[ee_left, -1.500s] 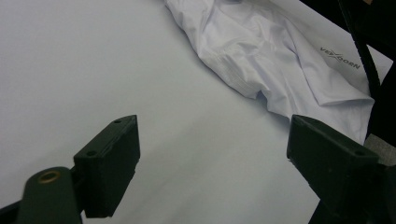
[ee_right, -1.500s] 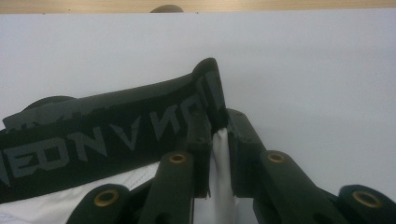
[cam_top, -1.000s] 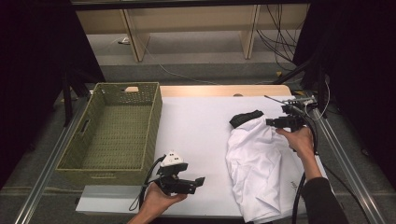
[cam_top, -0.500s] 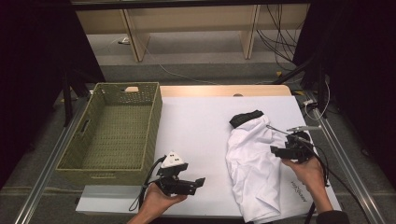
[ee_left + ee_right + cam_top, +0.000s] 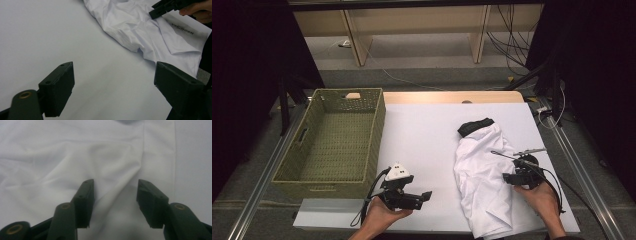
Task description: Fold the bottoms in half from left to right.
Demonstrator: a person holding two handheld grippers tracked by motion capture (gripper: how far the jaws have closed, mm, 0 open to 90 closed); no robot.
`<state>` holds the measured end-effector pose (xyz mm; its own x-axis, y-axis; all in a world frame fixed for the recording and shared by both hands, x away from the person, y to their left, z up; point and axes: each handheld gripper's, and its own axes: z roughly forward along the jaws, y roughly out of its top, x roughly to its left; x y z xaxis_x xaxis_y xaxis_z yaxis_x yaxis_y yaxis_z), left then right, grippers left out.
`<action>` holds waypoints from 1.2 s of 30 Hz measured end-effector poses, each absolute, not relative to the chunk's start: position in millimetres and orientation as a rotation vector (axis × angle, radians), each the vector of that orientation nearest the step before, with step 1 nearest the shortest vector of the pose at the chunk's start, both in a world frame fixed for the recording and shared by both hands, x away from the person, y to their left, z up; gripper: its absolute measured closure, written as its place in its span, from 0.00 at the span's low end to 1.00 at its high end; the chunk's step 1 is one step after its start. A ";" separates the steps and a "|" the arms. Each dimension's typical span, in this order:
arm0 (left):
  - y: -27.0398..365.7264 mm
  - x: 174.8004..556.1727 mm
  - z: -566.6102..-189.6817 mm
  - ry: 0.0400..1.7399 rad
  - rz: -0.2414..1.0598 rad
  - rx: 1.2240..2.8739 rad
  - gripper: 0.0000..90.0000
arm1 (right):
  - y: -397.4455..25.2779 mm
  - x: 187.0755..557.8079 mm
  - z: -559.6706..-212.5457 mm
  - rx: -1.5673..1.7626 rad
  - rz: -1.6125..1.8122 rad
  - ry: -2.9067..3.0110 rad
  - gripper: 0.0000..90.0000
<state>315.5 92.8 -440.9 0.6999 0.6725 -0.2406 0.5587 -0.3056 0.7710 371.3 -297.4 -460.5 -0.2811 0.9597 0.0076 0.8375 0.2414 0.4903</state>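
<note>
I am lowering the right gripper (image 5: 113, 203), jaws parted and empty, onto the white shirt (image 5: 484, 175) lying well right of the wicker basket (image 5: 334, 140), while the left gripper (image 5: 112, 90) is waiting wide open beside the shirt, so pinching a fold comes next.

My left gripper (image 5: 424, 196) sits at about 6 o'clock in the high view, jaws spread wide, pointing toward 3 o'clock, cradled from below in my left hand (image 5: 379, 217). My right gripper (image 5: 508, 177) is at about 4 o'clock, jaws parted, aimed toward 9 o'clock, held by my right hand (image 5: 539, 192), forearm entering from 5 o'clock.
</note>
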 end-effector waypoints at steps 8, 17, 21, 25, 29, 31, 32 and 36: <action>91.9 315.3 -441.8 0.942 0.156 1.999 0.18 | -305.4 356.6 -460.5 1.709 0.621 2.244 0.77; 92.4 315.8 -442.0 0.943 0.154 2.001 0.18 | -313.0 343.3 -456.6 1.698 0.655 2.286 1.00; 92.6 316.4 -442.3 0.946 0.150 2.001 0.18 | -328.4 341.2 -452.1 1.721 0.686 2.256 1.00; 92.4 316.4 -442.6 0.947 0.150 2.001 0.18 | -345.9 342.7 -452.6 1.733 0.680 2.236 1.00; 91.6 316.6 -443.5 0.948 0.151 2.005 0.18 | -351.1 341.5 -456.2 1.749 0.665 2.241 0.99; 92.0 317.0 -443.5 0.949 0.149 2.003 0.19 | -351.3 340.3 -455.5 1.733 0.631 2.251 0.99; 92.2 316.9 -443.6 0.949 0.151 2.003 0.18 | -351.1 339.8 -455.7 1.738 0.631 2.240 0.99; 91.8 316.6 -443.5 0.947 0.152 2.004 0.18 | -350.7 337.6 -455.8 1.744 0.621 2.222 0.83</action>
<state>316.6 91.8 -443.5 0.7005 0.6721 -0.2401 0.5632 -0.3139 0.7644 337.6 -350.7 -455.8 -0.2527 0.9653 0.0652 0.8594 0.1930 0.4734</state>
